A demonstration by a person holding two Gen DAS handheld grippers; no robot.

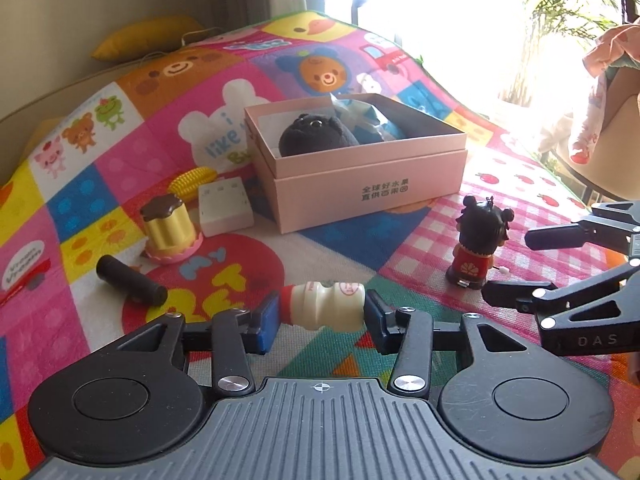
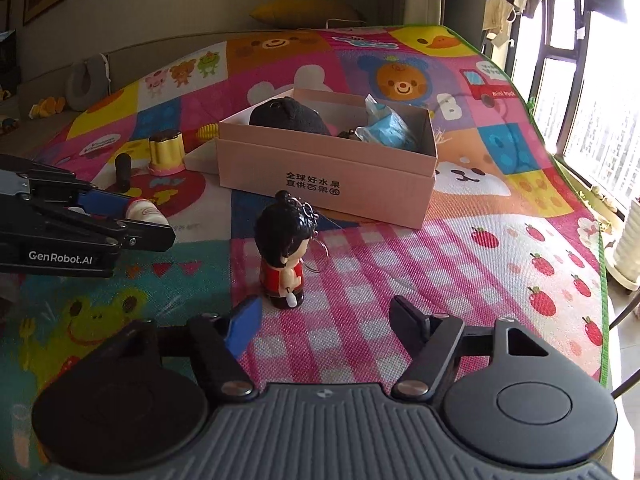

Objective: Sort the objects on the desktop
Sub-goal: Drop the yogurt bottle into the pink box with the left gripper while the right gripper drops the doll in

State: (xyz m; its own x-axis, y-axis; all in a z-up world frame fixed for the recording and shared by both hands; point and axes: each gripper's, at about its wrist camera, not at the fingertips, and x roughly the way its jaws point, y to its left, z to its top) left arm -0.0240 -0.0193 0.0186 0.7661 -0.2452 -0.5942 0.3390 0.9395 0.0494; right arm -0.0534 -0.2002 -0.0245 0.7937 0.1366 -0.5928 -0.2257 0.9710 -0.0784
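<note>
1. Small cream plastic yogurt-drink bottle with red print (image 1: 322, 307) clamped end to end by left gripper (image 1: 322, 316), lying sideways between the blue pads, cap toward the left pad, base toward the right pad; appears lifted just above the patchwork cartoon play mat (image 1: 120, 168)
2. Likely light, rigid, smooth-walled; end-on pinch looks prone to slip or pivot, waist groove probably a safer hold
3. Right gripper (image 2: 326, 322) spread wide, nothing held; black-haired doll figurine in red dress (image 2: 285, 249) standing upright just ahead, nearer the left finger
4. Figurine probably hard plastic, top-heavy, easy to tip; metal key ring at head could snag; best taken across the body, not the head
5. Open pink cardboard box (image 1: 360, 184) straight ahead beyond both grippers, already holding a black plush toy (image 1: 316, 136) and a blue packet (image 2: 386, 126); likely drop target
</note>
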